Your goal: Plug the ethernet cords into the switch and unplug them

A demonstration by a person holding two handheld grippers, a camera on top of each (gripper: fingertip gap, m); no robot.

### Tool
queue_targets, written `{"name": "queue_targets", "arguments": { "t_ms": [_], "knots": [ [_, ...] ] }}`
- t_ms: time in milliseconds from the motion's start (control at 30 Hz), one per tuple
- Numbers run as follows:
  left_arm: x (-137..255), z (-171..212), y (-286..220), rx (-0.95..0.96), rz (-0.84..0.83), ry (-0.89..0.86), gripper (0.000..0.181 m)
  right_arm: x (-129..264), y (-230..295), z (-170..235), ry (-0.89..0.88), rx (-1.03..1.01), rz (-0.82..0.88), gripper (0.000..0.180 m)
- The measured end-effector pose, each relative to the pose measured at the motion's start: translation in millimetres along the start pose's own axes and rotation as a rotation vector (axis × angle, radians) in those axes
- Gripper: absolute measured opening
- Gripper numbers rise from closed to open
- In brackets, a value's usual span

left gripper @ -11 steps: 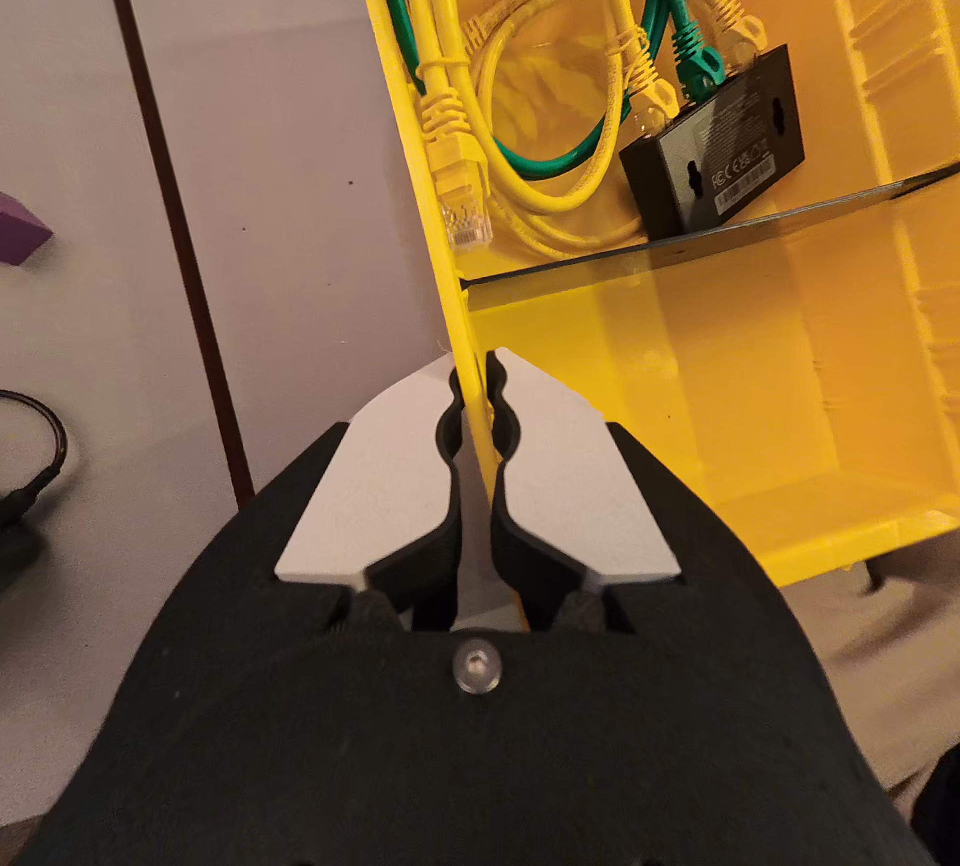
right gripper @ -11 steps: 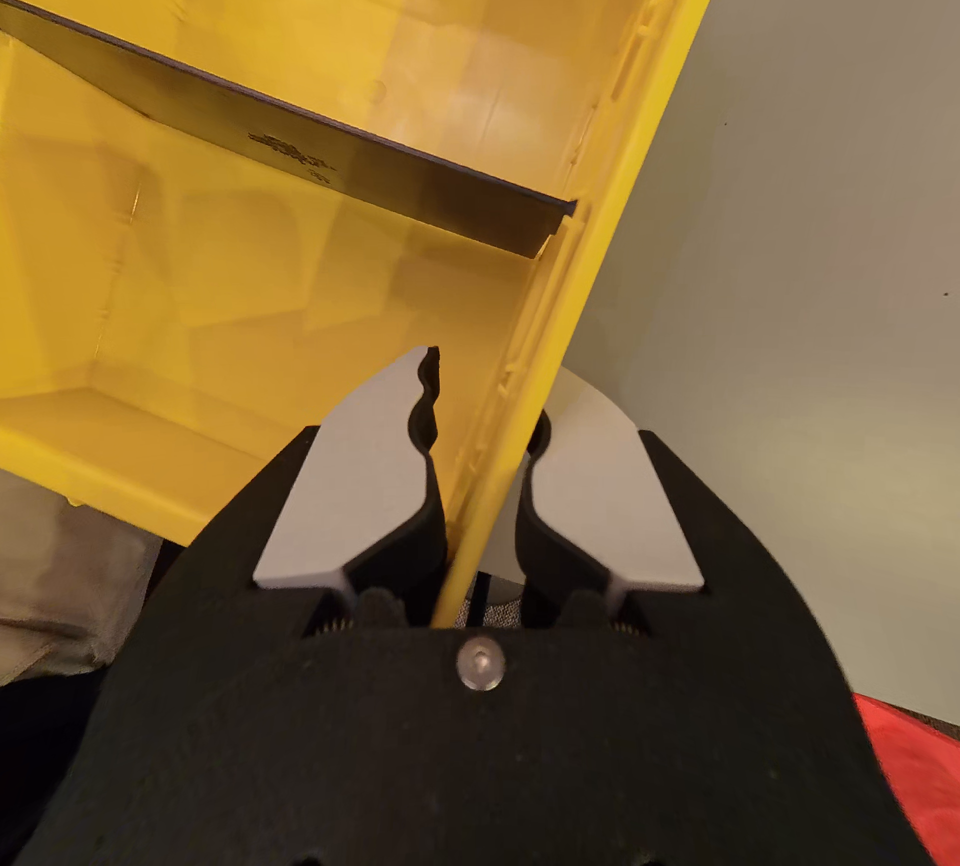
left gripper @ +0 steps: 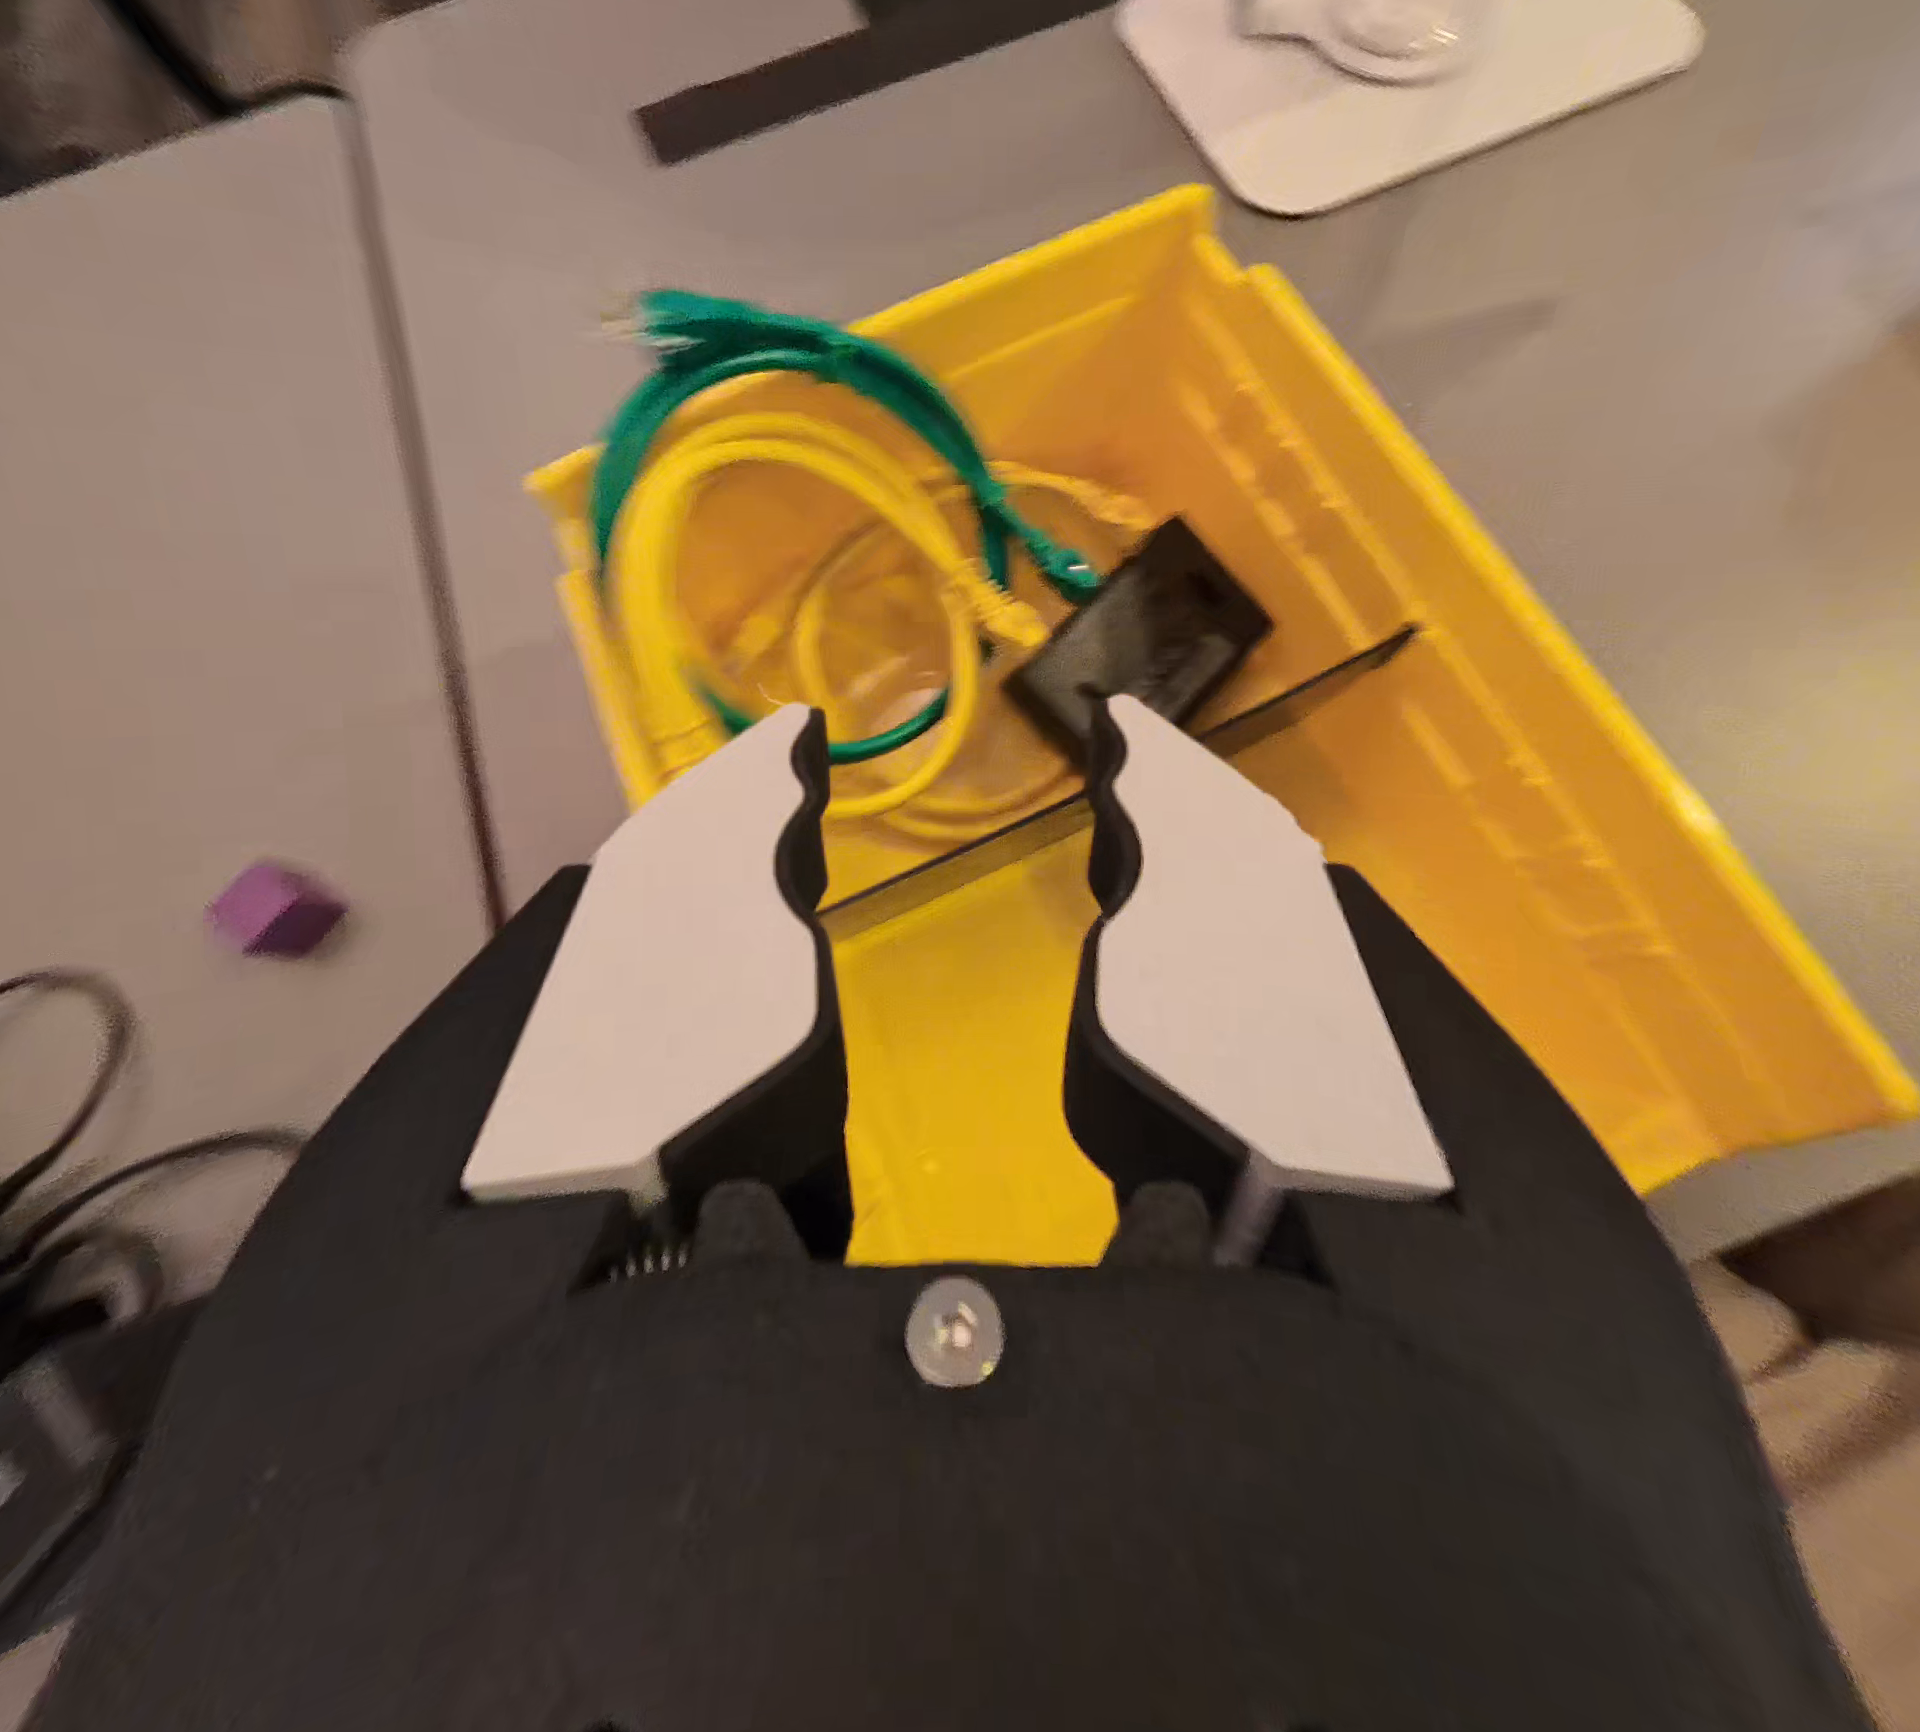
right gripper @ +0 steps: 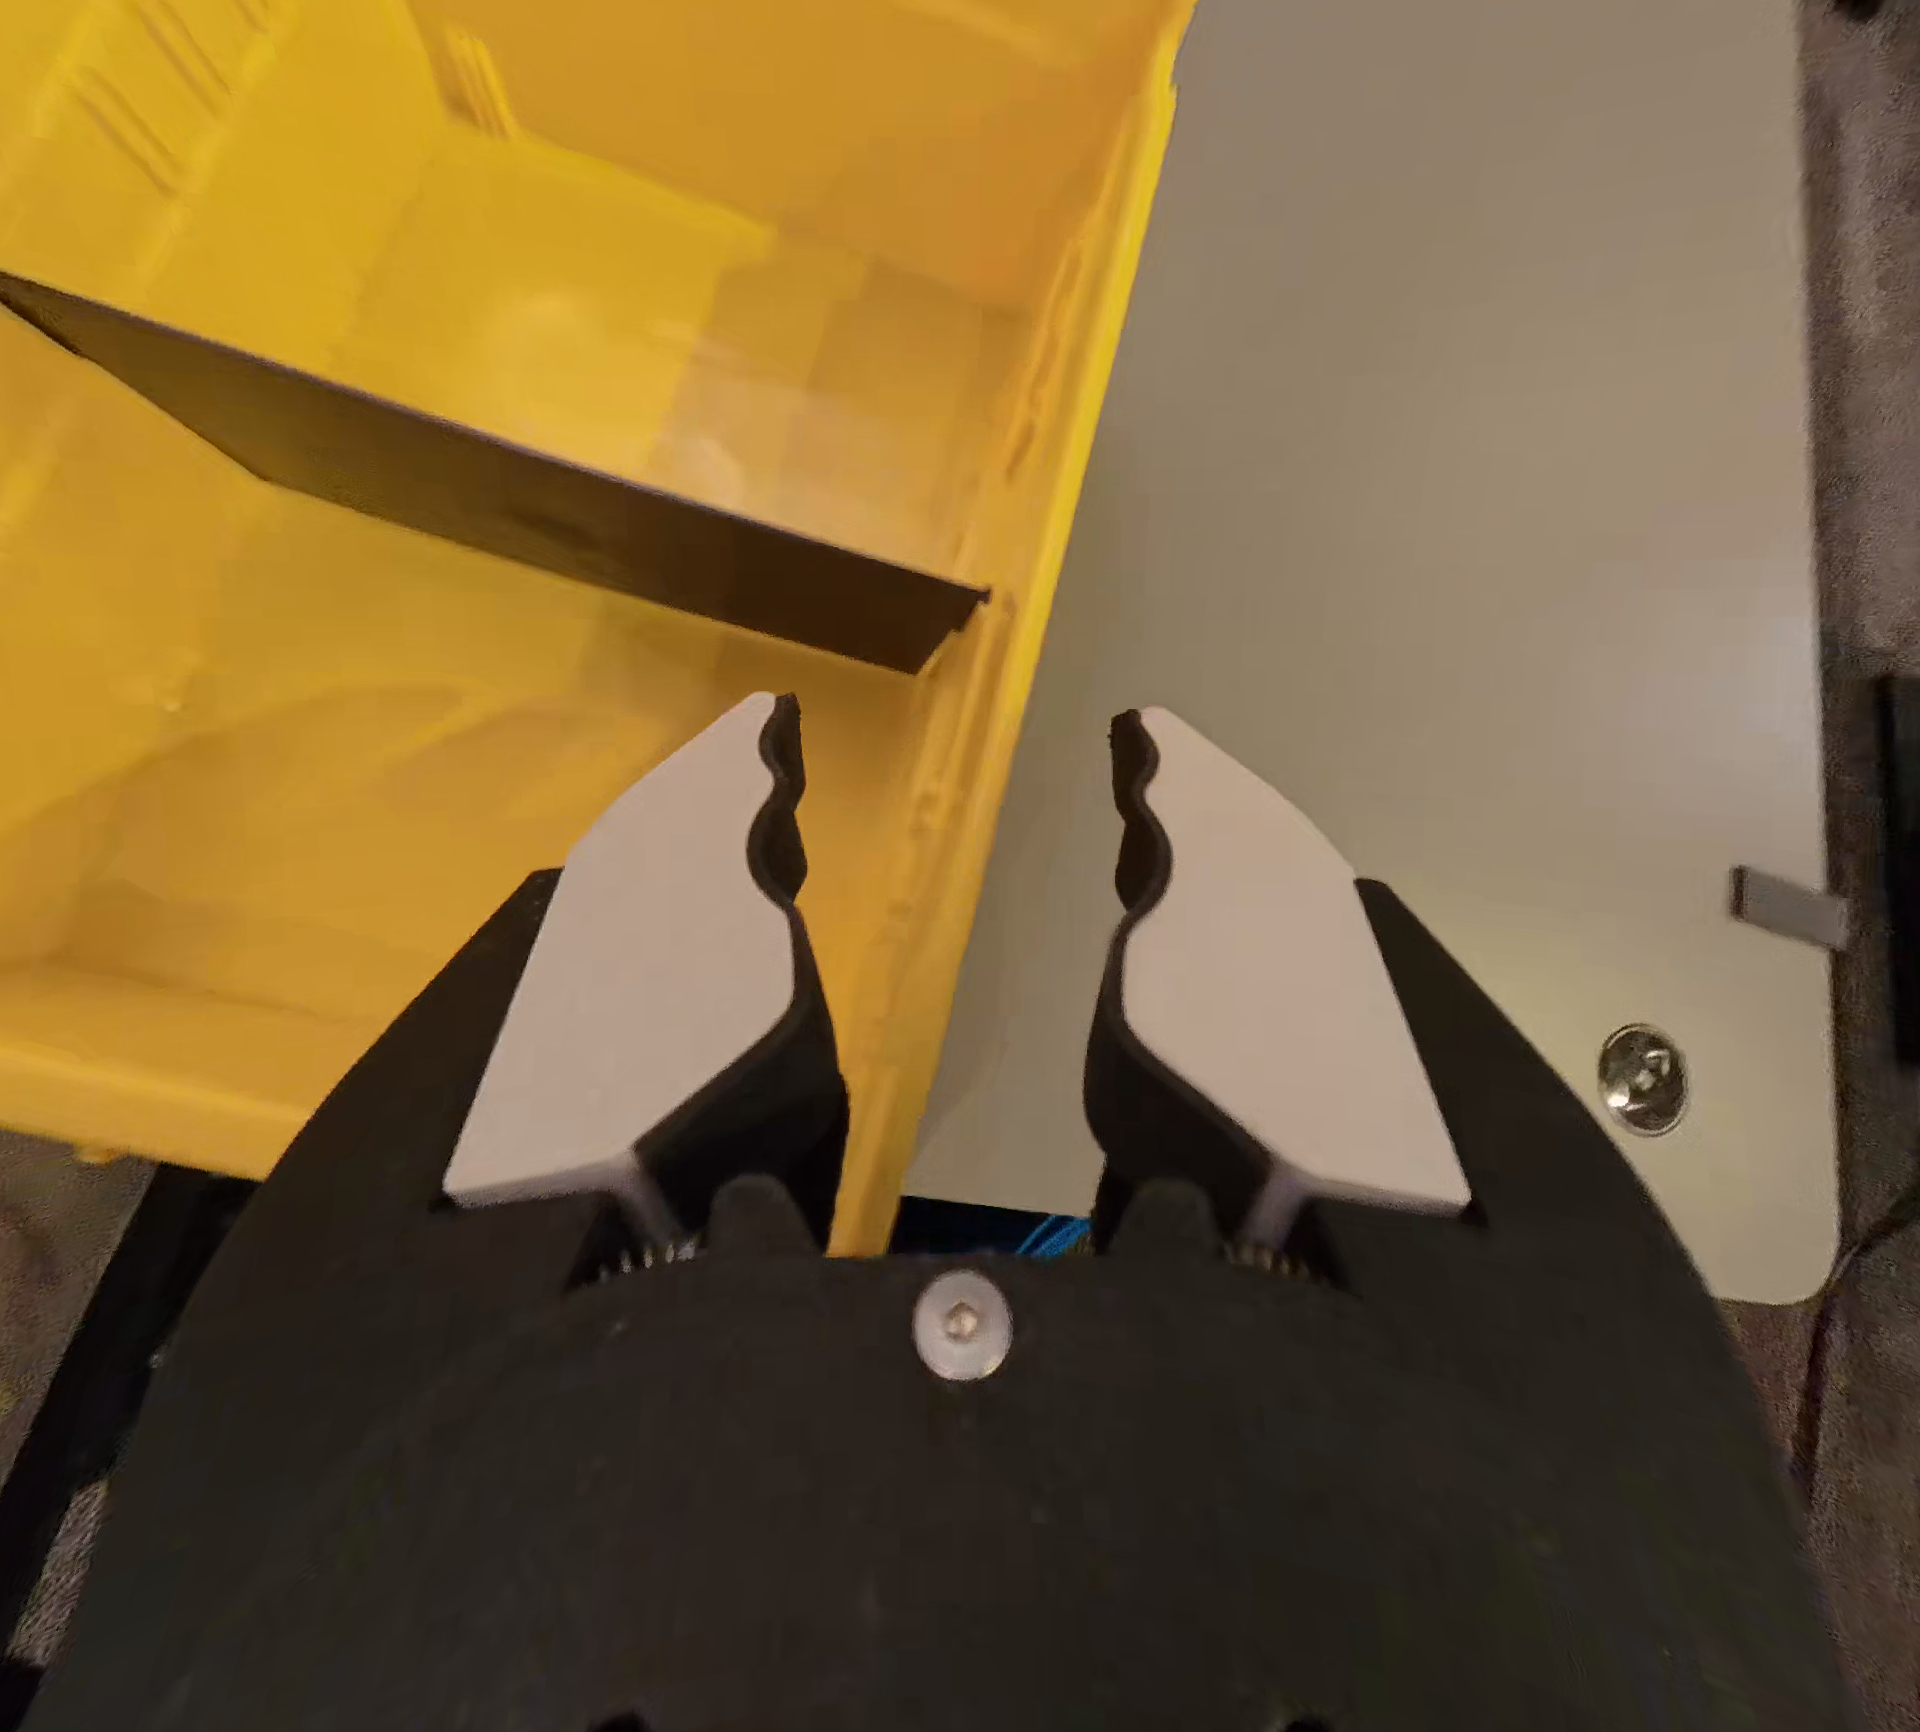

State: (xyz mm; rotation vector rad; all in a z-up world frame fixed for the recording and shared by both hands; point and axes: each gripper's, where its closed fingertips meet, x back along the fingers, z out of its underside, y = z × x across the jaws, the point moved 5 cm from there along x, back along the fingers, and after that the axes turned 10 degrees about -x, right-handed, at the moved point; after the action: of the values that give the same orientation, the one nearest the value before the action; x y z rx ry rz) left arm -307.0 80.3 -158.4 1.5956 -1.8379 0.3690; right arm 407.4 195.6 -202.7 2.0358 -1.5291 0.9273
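Left gripper [left gripper: 954, 726]: black body, pale grey fingers with wavy black pads; jaws stood apart, nothing between them, held above the near compartment of the bin.

Right gripper [right gripper: 956, 716]: same build; jaws likewise spread and empty, straddling the bin's right wall from above without touching it, as far as could be told.

Yellow bin [left gripper: 1558, 851]: rigid moulded plastic, glossy, ribbed side walls, resting on a pale grey table [left gripper: 208, 435]. A thin black divider [right gripper: 582, 519], flat and sheet-like, split it into two compartments. The near one held nothing visible.

Switch [left gripper: 1143, 633]: small black box, hard-cased, matte, lying tilted in the far compartment, against the divider. Judged light and stiff; best taken across its narrow sides, where the wavy pads would bite. Likely to slide on the slick bin floor if pushed and not braced.

Yellow ethernet cords [left gripper: 790, 477]: coiled loops in the far compartment, beside the switch. Green ethernet cord [left gripper: 831, 363]: looped over and through them, one end rising over the bin's rim. Picture blurred; whether any plug sat in the switch could not be told. Judged light, springy and slippery-jacketed; coils would drag one another. Hold belongs on the stiff boot just behind the plug, not the clear tip or its fragile latch tab.

Also on the table: small purple block [left gripper: 275, 908], white flat stand base [left gripper: 1403, 41], dark cables [left gripper: 62, 1111] at the left edge.
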Motion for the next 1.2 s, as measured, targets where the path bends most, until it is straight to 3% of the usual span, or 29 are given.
{"name": "queue_targets", "arguments": {
  "t_ms": [33,167,267,333,433,467,500,567,800,1033,1200],
  "knots": [
    [-13.5,-5.4,-10.0,-0.005,0.048,0.040,0.051,7.0,5.6,-6.6,-0.029,0.010,-0.002,0.057],
    [-80.8,-1.3,-21.2,0.042,0.146,0.283,0.055,31.6,40.7,-31.0,-0.133,0.093,-0.045,0.054],
    [-111.9,-5.9,-10.5,0.071,0.129,0.324,0.034,43.2,75.2,-40.1,-0.155,0.173,-0.117,0.054],
    [-129.7,2.5,-3.4,0.146,0.168,0.407,0.040,47.7,93.7,-44.1,-0.165,0.232,-0.137,0.054],
    [-144.1,4.0,2.5,0.249,0.230,0.405,0.039,47.9,117.5,-49.3,-0.177,0.277,-0.200,0.053],
    [-145.9,1.9,3.5,0.275,0.256,0.380,0.034,46.2,124.0,-50.8,-0.172,0.283,-0.222,0.053],
    [-146.7,0.3,7.2,0.280,0.255,0.352,0.016,44.7,130.2,-52.5,-0.170,0.292,-0.240,0.053],
    [-148.0,0.2,7.3,0.285,0.281,0.333,0.015,43.7,142.7,-57.4,-0.178,0.312,-0.267,0.053],
    [-125.1,-20.6,9.0,0.206,0.252,0.154,0.013,50.4,207.1,-74.0,-0.203,0.389,-0.463,0.051],
    [-60.1,-73.1,4.5,0.033,0.241,-0.103,0.012,68.5,303.1,-94.9,-0.223,0.456,-0.792,0.055],
    [-8.9,-114.8,-27.4,-0.151,0.313,-0.226,0.012,68.6,366.9,-120.8,-0.238,0.483,-0.991,0.059]
  ]
}}
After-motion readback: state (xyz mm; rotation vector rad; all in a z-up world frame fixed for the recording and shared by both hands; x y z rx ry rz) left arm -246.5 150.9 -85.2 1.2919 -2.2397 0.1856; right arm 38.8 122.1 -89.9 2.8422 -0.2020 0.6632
